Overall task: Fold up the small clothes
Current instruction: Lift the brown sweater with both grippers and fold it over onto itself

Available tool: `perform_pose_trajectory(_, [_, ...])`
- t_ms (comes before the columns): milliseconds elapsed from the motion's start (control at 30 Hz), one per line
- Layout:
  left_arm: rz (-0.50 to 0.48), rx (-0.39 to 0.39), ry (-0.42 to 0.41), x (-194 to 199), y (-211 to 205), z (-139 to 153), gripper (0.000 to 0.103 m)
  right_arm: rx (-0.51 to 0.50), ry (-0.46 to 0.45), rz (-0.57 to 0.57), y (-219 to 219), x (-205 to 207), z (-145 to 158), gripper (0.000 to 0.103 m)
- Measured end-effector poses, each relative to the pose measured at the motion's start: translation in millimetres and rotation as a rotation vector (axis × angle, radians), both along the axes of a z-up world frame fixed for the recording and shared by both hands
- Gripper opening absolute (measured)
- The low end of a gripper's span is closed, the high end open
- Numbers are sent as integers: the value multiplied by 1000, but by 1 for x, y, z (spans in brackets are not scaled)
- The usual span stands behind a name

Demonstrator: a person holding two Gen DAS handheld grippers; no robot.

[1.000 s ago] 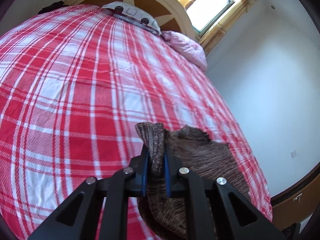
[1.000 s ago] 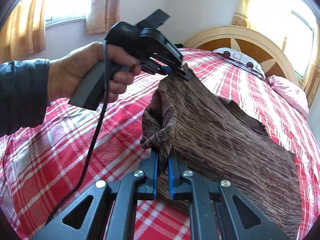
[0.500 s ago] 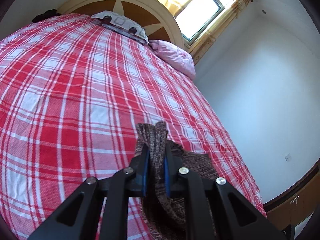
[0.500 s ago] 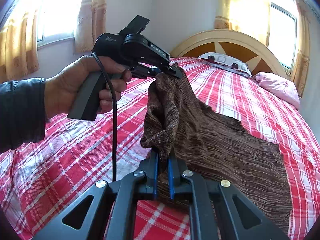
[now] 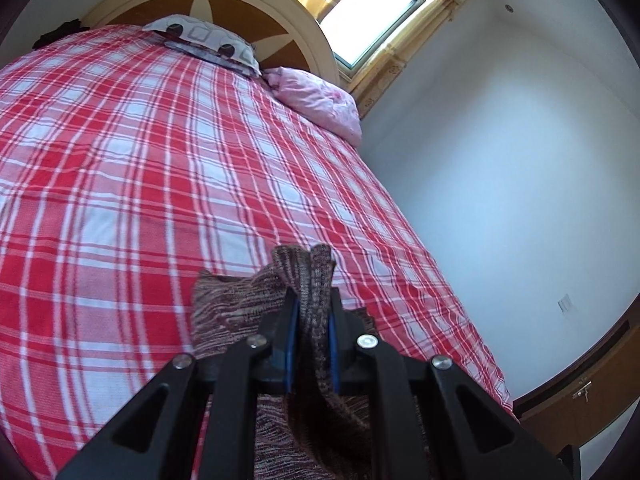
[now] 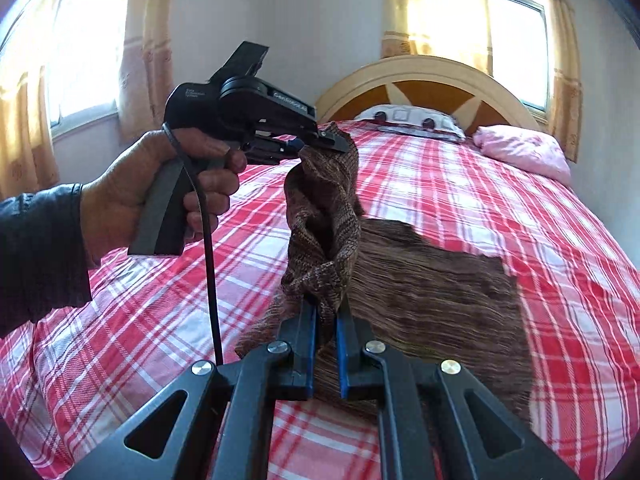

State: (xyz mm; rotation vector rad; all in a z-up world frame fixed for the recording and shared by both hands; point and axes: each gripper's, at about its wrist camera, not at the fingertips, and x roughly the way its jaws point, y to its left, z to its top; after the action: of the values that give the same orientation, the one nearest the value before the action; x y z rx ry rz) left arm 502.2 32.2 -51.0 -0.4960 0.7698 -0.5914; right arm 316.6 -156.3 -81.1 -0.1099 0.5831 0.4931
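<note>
A left hand-held gripper (image 6: 326,142) of black plastic, pistol-grip handled, carries small pale lettering on its rounded housing and a flat fin on top; a black cable (image 6: 208,240) hangs from the handle. The person's left hand (image 6: 160,196) emerges from a dark, slightly shiny sleeve (image 6: 38,256). The right hand-held gripper (image 6: 325,344) shows black triangular-cutout arms, silver round screws and blue-lined fingers (image 6: 310,344).

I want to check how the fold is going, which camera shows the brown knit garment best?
The right wrist view: the brown knit garment lies spread across the plaid bed, one edge lifted by both claws. The left wrist view shows only a bunched piece pinched in the left claw.
</note>
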Motion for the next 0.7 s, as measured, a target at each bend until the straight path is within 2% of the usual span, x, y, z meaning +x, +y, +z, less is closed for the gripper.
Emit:
perform_pose_trajectory(400, [-93,32,29,11,-79,-7,13,59,63,-94,-69,4,-15,6])
perform_pose_trajectory(700, [-158,90,66,16,-136,-29,13,66,135,-160,-112,5,-37,5])
